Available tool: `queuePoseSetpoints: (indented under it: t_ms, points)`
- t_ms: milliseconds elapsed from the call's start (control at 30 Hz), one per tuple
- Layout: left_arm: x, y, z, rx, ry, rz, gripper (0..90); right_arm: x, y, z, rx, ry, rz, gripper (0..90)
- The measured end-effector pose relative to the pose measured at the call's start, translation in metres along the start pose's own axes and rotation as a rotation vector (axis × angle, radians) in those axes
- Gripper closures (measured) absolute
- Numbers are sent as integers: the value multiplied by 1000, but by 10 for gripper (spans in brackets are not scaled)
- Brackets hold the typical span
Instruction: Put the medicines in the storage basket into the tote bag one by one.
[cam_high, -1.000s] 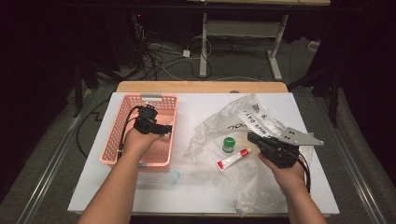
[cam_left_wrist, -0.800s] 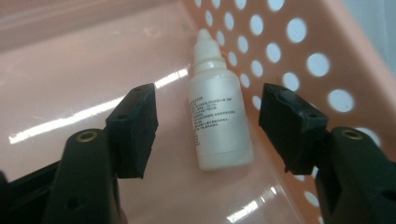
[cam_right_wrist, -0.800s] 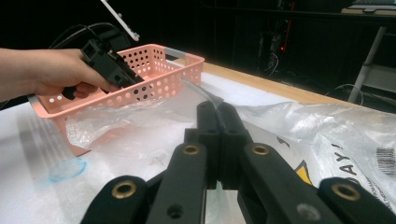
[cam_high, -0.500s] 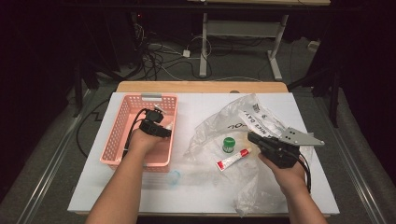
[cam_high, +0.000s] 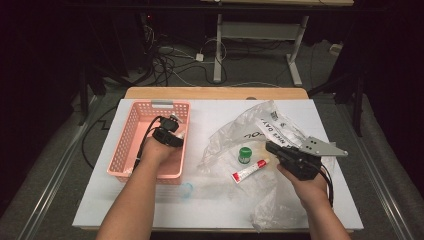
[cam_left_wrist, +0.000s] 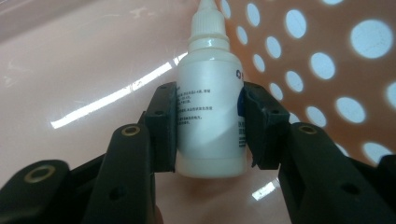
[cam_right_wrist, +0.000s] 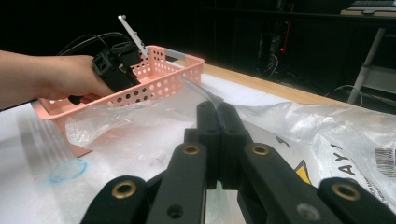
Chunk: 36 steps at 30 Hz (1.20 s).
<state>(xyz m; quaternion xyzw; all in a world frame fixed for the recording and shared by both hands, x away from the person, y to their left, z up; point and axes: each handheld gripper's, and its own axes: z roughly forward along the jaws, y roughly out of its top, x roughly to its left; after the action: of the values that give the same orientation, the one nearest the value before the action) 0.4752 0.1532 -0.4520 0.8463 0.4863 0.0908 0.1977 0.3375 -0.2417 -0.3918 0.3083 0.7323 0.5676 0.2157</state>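
One pink basket (cam_high: 125, 155), one white dropper bottle (cam_left_wrist: 212, 98), one green-capped jar (cam_high: 244, 154), one tube (cam_high: 248, 170), one plastic bag (cam_high: 280, 132)

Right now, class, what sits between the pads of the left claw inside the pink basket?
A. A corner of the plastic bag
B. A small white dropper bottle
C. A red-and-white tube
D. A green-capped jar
B: the left gripper view shows the small white dropper bottle standing between the left claw's pads, which press its sides, over the floor of the pink basket; the claw has just been closing on it.
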Motion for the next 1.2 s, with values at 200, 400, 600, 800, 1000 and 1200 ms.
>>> queuePoseSetpoints:
  t_ms: [200,400,600,800,1000,1200]
  points:
    - [4,-2,-9,-11,2,-44,583,-1,0,-1,-1,0,4,900]
    - [1,-7,-28,-47,-4,-46,583,-1,0,-1,-1,0,1,900]
    - [-4,-18,-44,-78,-4,-36,583,1,1,0,-1,0,0,900]
    - [-7,-32,-56,-98,-15,-31,582,1,2,-1,-4,2,-2,900]
    - [-11,-43,-73,-145,-25,-18,582,1,1,-1,-5,2,0,900]
    - [-18,-58,-86,-177,-24,-3,582,2,2,-1,-3,3,-6,900]
